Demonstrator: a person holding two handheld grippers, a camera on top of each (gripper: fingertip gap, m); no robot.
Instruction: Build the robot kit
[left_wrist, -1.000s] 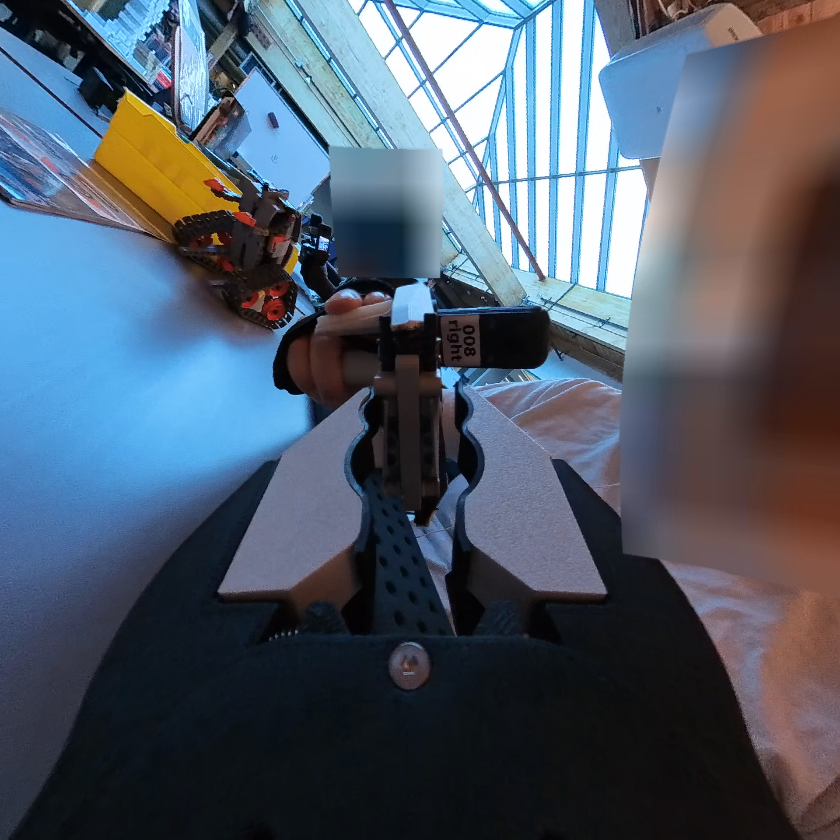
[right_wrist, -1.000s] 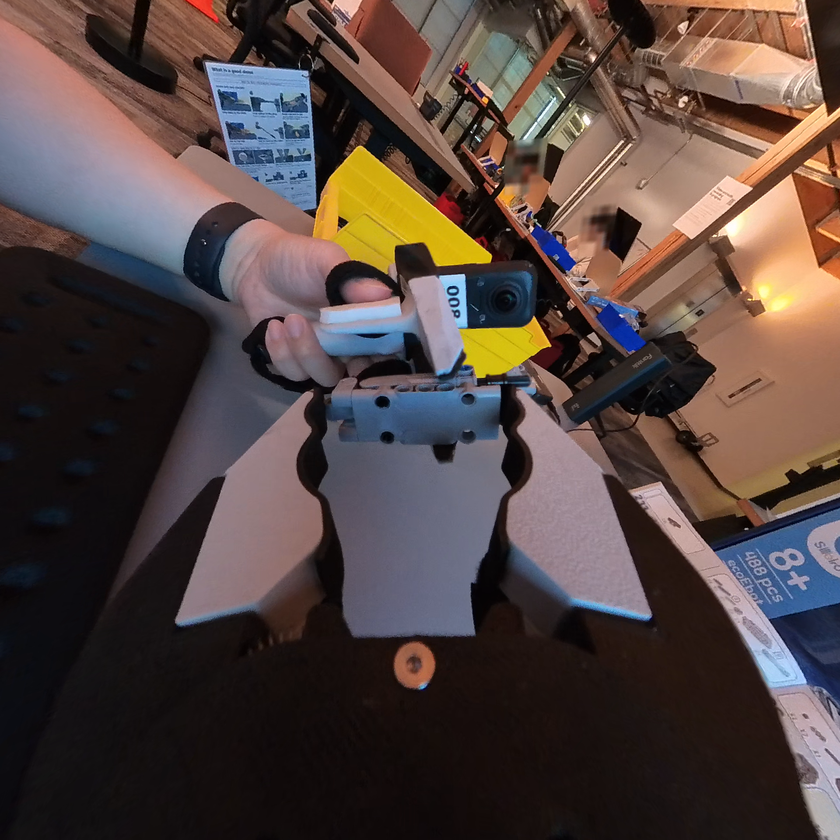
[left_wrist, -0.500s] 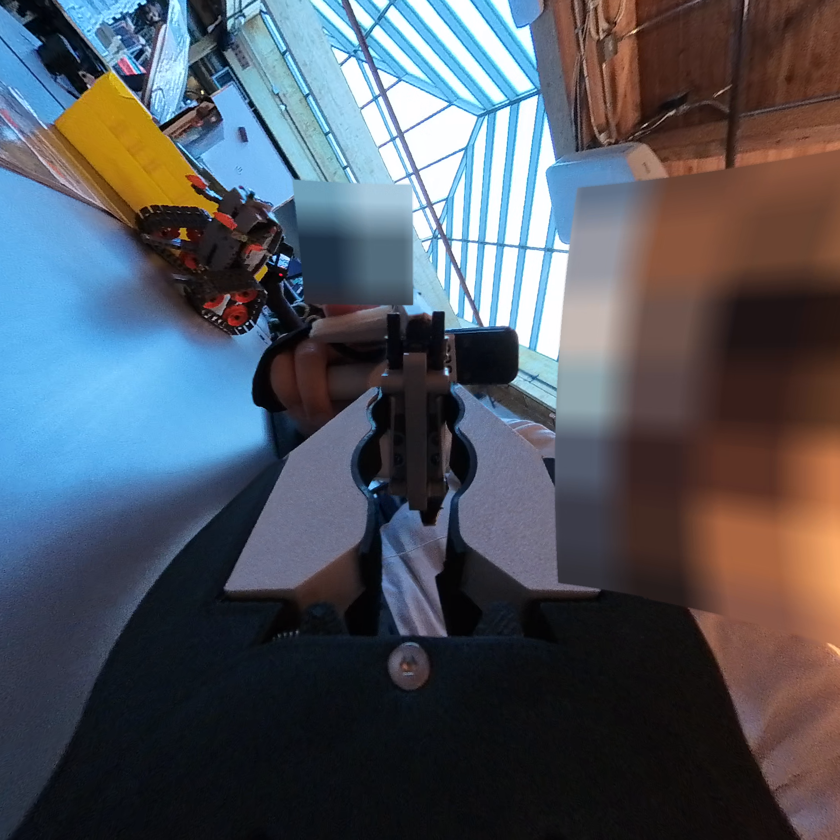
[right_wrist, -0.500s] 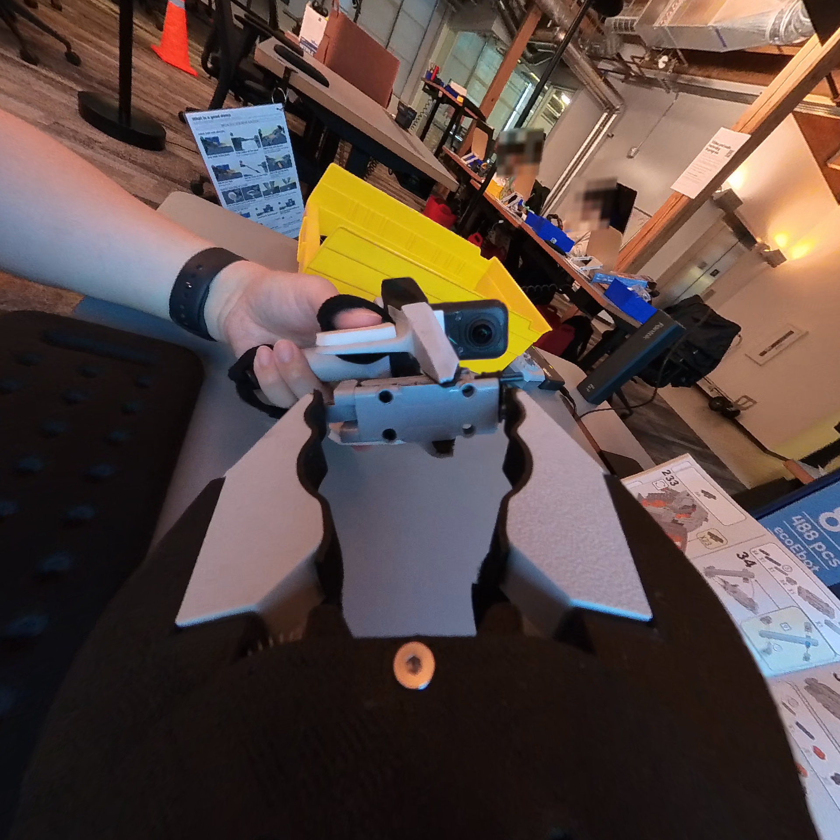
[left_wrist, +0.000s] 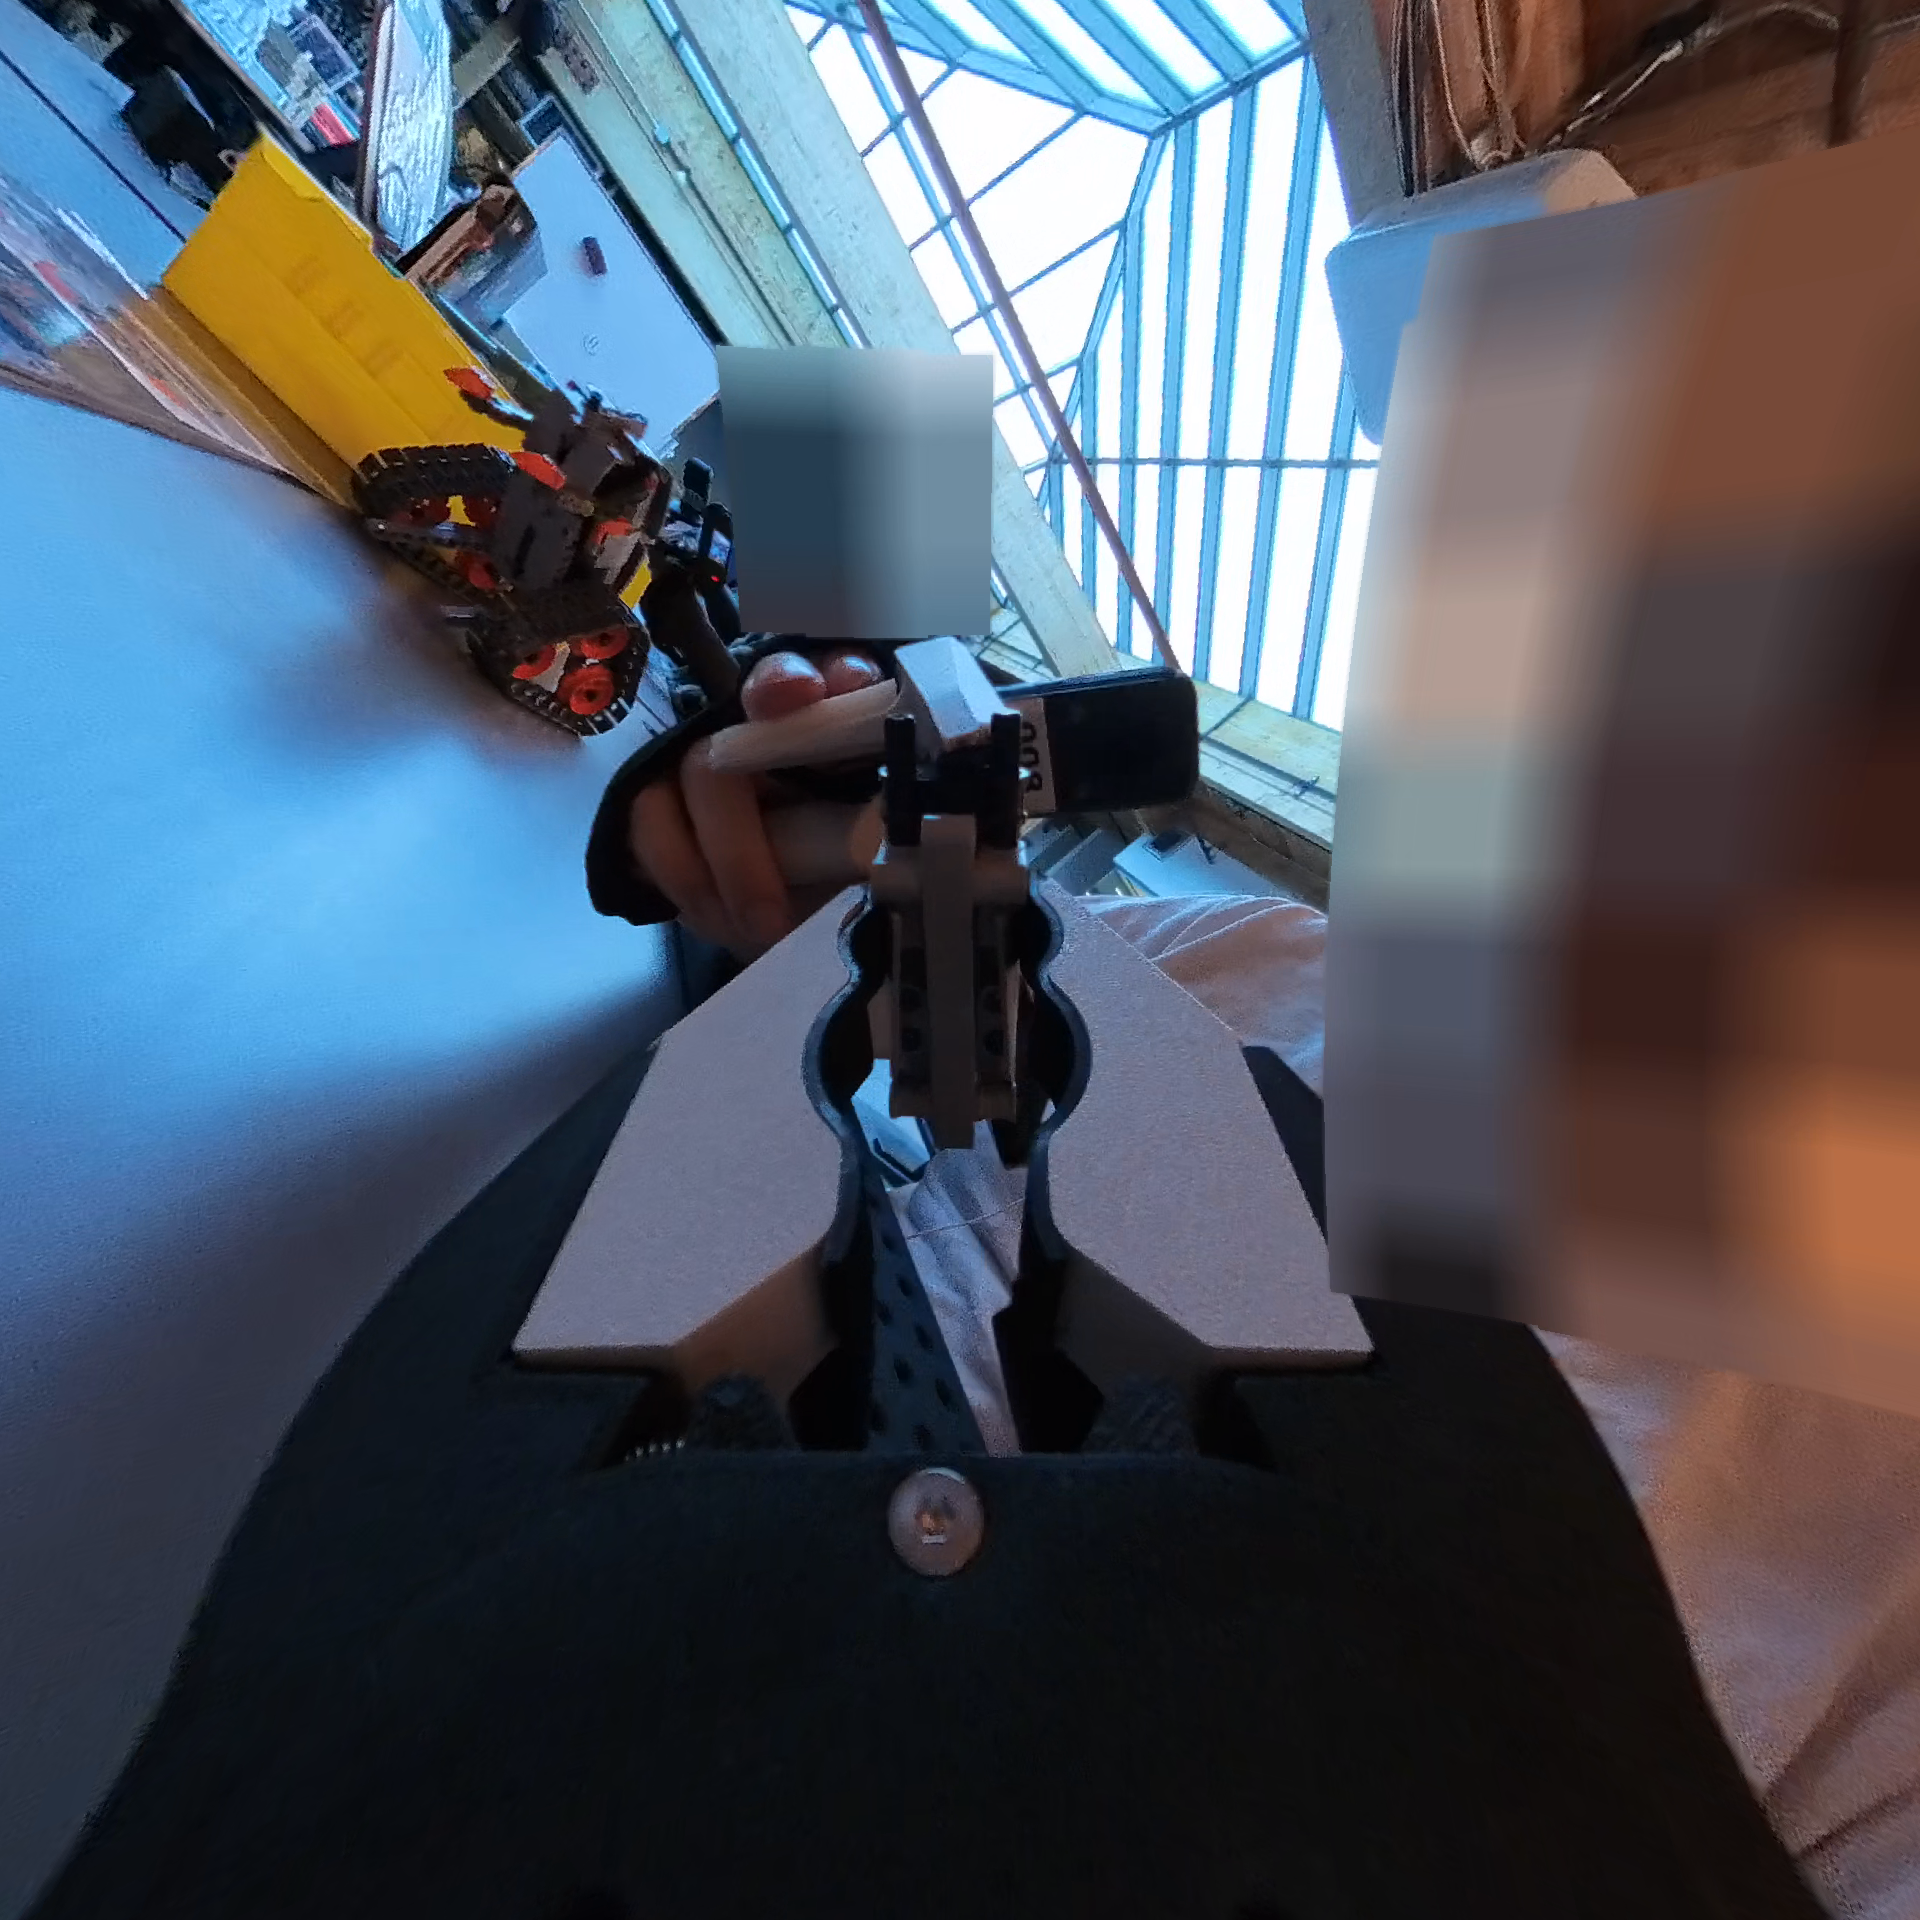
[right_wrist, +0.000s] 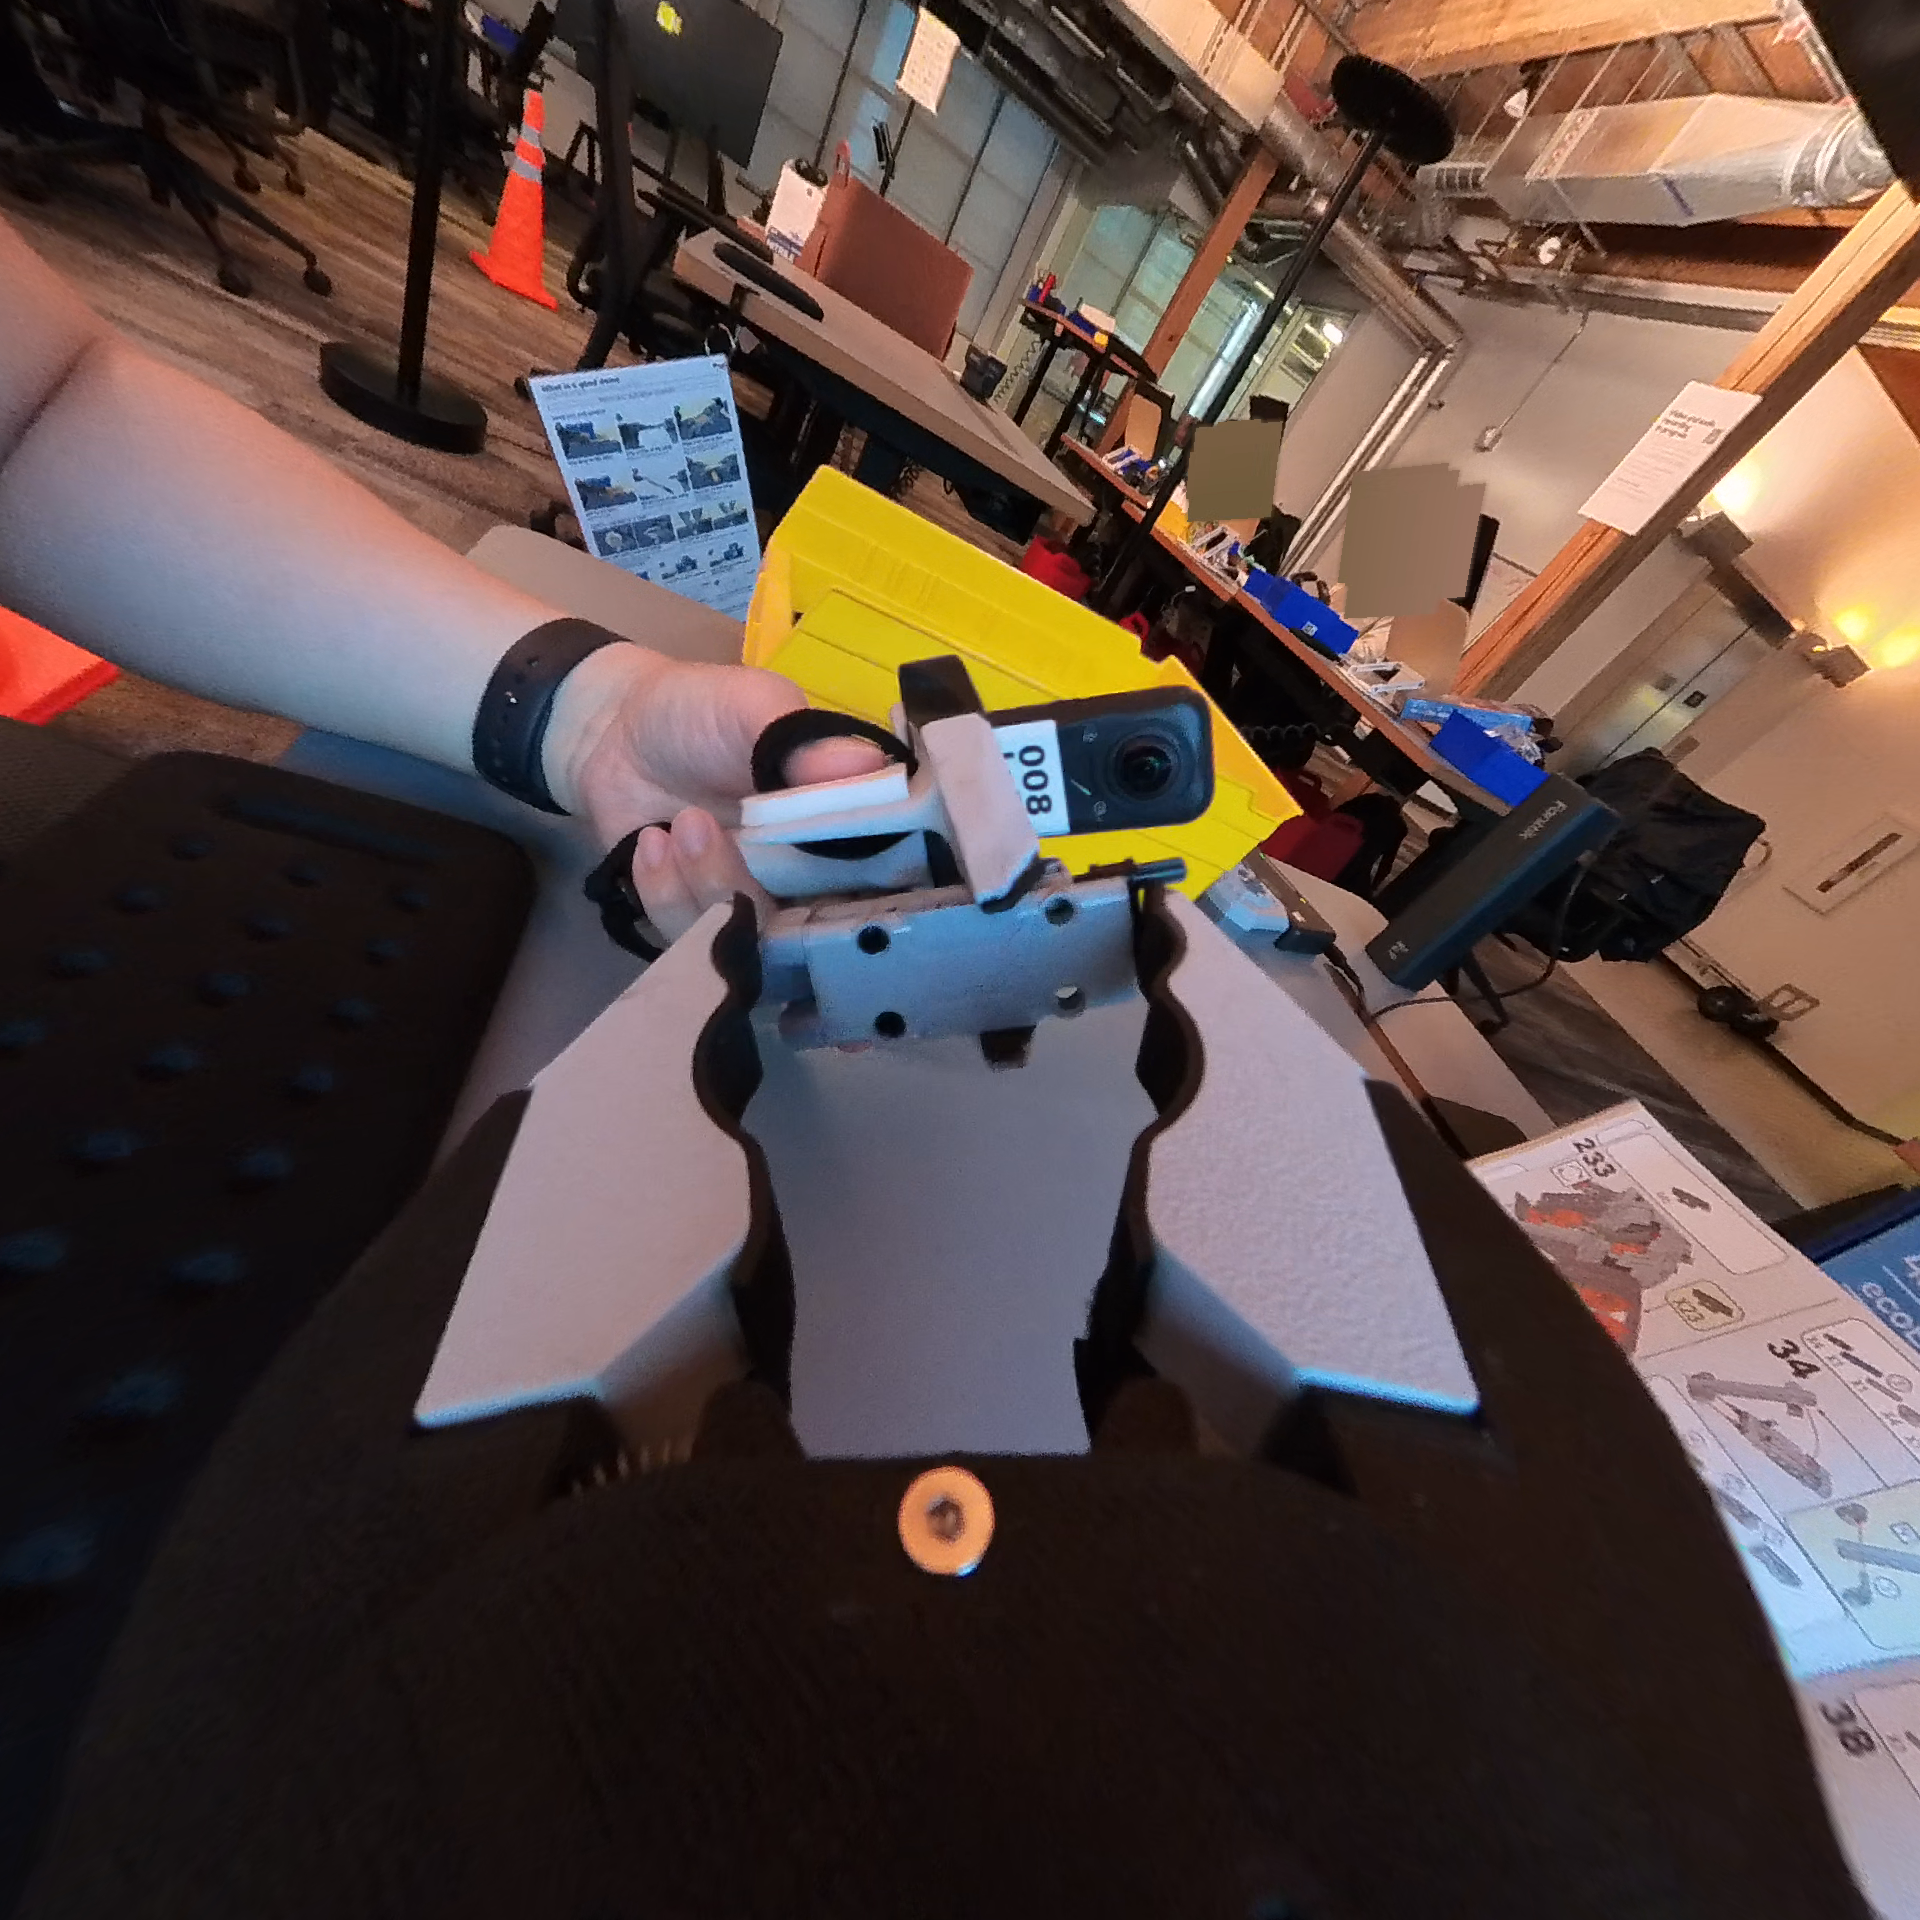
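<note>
Your left gripper (left_wrist: 940, 997) and your right gripper (right_wrist: 940, 966) face each other in the air above the pale grey counter (left_wrist: 260, 883), and both have their jaws closed on the same small grey building-brick assembly with round pin holes (right_wrist: 935, 966).

In the left wrist view, that assembly (left_wrist: 948, 987) appears edge-on, a narrow upright stack pinched between the two light grey fingers (left_wrist: 717, 1174), with two thin black pins sticking out of its far end. Just beyond it, your right hand (left_wrist: 727, 821) wraps the other gripper's white handle, and that gripper's black camera with a white label (left_wrist: 1112, 743) sits on top.

In the right wrist view, the same assembly shows its broad flat face, spanning the gap between the fingers (right_wrist: 603, 1195) near their tips. Your left hand (right_wrist: 675, 758), with a dark band on the wrist, holds the opposite gripper just behind it.

On the counter, well apart from the grippers, stands a dark tracked toy vehicle with red-orange wheels (left_wrist: 520, 582). A yellow plastic bin (right_wrist: 935, 634) lies beside it. An open printed instruction booklet (right_wrist: 1714, 1351) lies on the counter to your right.
</note>
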